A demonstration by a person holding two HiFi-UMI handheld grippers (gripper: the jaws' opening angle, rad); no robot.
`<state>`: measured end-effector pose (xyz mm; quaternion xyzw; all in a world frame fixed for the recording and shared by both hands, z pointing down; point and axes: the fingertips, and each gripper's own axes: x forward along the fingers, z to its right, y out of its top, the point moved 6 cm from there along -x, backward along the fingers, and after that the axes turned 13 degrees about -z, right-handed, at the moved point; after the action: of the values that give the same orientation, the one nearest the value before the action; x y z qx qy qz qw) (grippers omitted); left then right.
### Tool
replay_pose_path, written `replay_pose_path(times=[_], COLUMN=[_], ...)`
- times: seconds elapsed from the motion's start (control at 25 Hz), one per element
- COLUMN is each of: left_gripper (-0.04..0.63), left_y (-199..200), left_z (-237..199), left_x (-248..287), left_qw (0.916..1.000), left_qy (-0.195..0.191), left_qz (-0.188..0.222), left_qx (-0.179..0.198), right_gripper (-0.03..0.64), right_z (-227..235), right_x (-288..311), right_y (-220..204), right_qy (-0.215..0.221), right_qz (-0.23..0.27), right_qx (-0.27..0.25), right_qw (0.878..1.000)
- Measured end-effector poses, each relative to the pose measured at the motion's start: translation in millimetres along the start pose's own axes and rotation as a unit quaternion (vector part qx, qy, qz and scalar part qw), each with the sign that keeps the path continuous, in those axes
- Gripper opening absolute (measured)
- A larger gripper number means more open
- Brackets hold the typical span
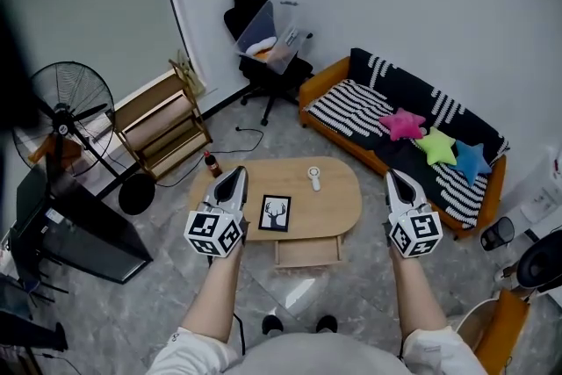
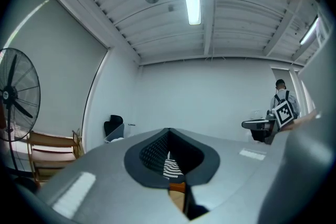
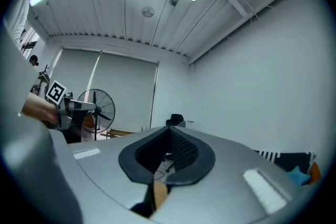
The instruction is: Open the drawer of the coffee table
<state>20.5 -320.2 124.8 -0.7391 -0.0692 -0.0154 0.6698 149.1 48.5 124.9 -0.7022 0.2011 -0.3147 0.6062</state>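
The oval wooden coffee table (image 1: 338, 199) stands on the floor in front of me in the head view. Its drawer (image 1: 307, 253) sticks out of the near side toward my feet, and its inside looks bare. My left gripper (image 1: 234, 175) hangs in the air over the table's left end, shut and holding nothing. My right gripper (image 1: 392, 176) is raised just off the table's right end, also shut and holding nothing. In the left gripper view the left gripper (image 2: 168, 131) points level at the far wall, and in the right gripper view the right gripper (image 3: 169, 129) does the same.
On the table lie a framed deer picture (image 1: 275, 212) and a small white object (image 1: 314, 178), with a dark bottle (image 1: 212, 164) at its left edge. A striped sofa (image 1: 404, 132) stands at the right, an office chair (image 1: 263, 48) behind, a wooden rack (image 1: 162, 123) and a fan (image 1: 66, 105) at the left.
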Motion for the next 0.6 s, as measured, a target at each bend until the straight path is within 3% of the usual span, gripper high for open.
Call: replay_pose_path(times=[0.6], left_gripper=[-0.002], left_y=[-0.5], left_z=[6.2], left_x=[-6.2], left_qw=[1.0000], left_qy=[-0.001], left_qz=[0.001], left_qx=[0.008], right_gripper=[0.005], right_z=[23.9], right_x=[14.3], right_y=[-11.5], right_qy=[-0.017], right_qz=[-0.019], right_qx=[0.031], right_qw=[0.999])
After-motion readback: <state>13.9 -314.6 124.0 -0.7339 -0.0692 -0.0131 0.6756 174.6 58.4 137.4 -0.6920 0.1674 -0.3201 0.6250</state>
